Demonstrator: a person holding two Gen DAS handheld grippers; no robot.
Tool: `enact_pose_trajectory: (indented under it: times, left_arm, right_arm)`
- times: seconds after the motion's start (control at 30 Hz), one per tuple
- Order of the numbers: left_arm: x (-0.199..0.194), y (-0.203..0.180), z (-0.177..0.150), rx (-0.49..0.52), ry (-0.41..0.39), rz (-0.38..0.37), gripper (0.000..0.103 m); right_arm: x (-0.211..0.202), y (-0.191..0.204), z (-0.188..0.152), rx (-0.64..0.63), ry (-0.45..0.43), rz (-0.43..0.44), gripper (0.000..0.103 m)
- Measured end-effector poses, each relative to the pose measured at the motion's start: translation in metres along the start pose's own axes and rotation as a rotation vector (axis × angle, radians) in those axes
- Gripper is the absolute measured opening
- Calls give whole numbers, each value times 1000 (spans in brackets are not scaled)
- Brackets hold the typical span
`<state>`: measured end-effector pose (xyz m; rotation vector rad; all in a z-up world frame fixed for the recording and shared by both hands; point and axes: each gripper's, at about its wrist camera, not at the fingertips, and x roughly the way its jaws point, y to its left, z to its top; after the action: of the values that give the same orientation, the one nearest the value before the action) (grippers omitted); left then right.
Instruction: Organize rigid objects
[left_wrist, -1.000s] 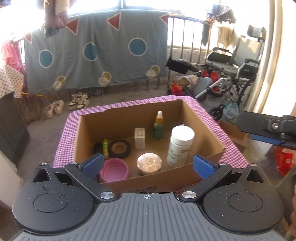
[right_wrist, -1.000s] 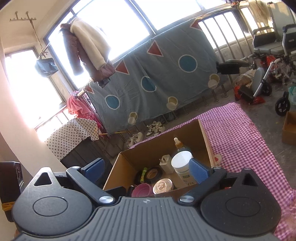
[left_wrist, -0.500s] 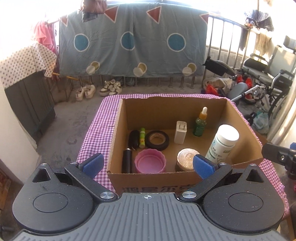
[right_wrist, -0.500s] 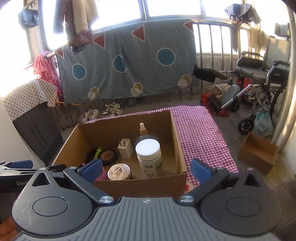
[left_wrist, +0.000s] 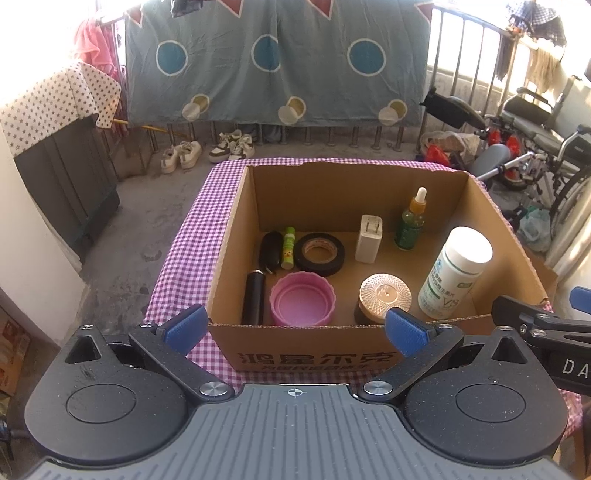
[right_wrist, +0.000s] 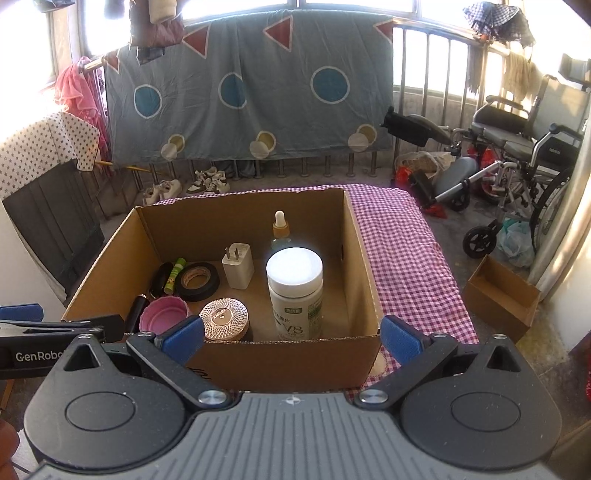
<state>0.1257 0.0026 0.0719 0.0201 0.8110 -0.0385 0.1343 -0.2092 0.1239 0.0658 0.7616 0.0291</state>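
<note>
Both grippers hang just short of the near wall of the cardboard box (left_wrist: 310, 360), which sits on a purple checked cloth (right_wrist: 402, 258); the left gripper (left_wrist: 295, 328) and the right gripper (right_wrist: 291, 334) each have their blue pads spread wide with nothing between them. The things to sort are all inside the box: a tall white bottle (left_wrist: 452, 273) at about 4 o'clock on the floor of the box, a cut-glass-topped jar (left_wrist: 384, 297) at 5, a pink lid (left_wrist: 302, 298) at 6, a roll of black tape (left_wrist: 319, 254) near the centre, a white charger (left_wrist: 368, 239) and a dropper bottle (left_wrist: 410, 223) toward 1. The likeliest slip, I judge, is tipping the tall bottle when reaching past it for the jar beside it, or catching a finger on the box rim. The bottle's label reads "VB"; the box front carries Chinese print; the left gripper's arm shows "GenRobo".
</note>
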Motion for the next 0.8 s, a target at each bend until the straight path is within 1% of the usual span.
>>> enact_pose_trajectory:
  times: [0.3,0.8]
  left_arm:
    - [-1,-6,0,15,17,5,103]
    - [1,-12,0,38,22,36,102]
  right_arm:
    - [1,-6,0,10,14,-5,103]
    - [8,-10,-2,35,45,-5,103]
